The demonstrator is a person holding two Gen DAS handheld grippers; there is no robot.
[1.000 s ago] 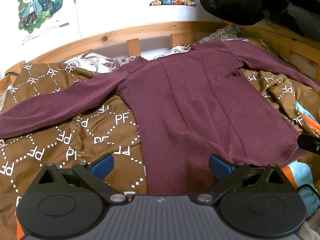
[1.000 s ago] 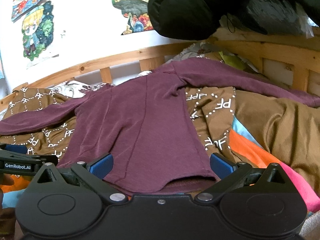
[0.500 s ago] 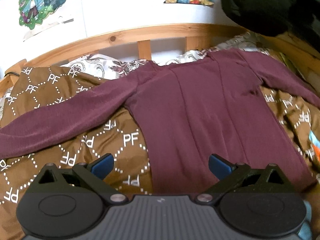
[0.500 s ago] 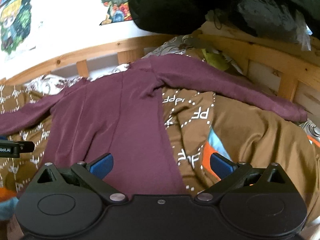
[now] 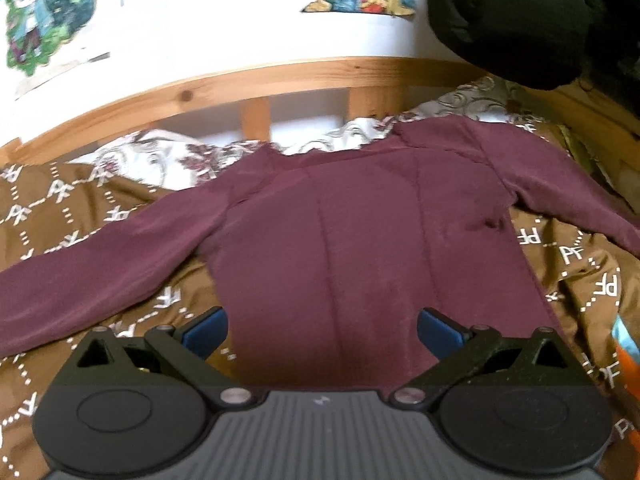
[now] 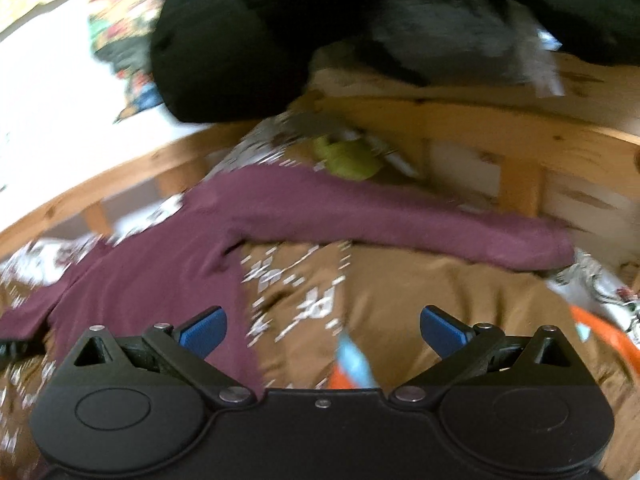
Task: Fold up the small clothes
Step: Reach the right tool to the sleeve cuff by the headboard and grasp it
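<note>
A maroon long-sleeved top (image 5: pixel 360 240) lies flat on a brown patterned bedcover (image 5: pixel 80 240), neck toward the wooden rail, both sleeves spread out. My left gripper (image 5: pixel 320 330) hovers open over the lower body of the top, nothing between its blue pads. In the right wrist view the same top (image 6: pixel 168 276) fills the left, and its right sleeve (image 6: pixel 400 220) stretches to the right across the cover. My right gripper (image 6: pixel 322 330) stands open above the cover just right of the top's side edge, holding nothing. That view is blurred by motion.
A wooden bed rail (image 5: pixel 280 84) runs along the back and the right side (image 6: pixel 520 140). Dark clothes (image 6: pixel 320 20) hang over the rail at upper right. A yellow-green item (image 6: pixel 348 156) lies by the rail. Orange and blue fabric (image 6: pixel 352 368) shows under the brown cover.
Both grippers have moved forward over the top. The right wrist view has swung to the right, toward the right sleeve. Both stay open and the top has not shifted.
</note>
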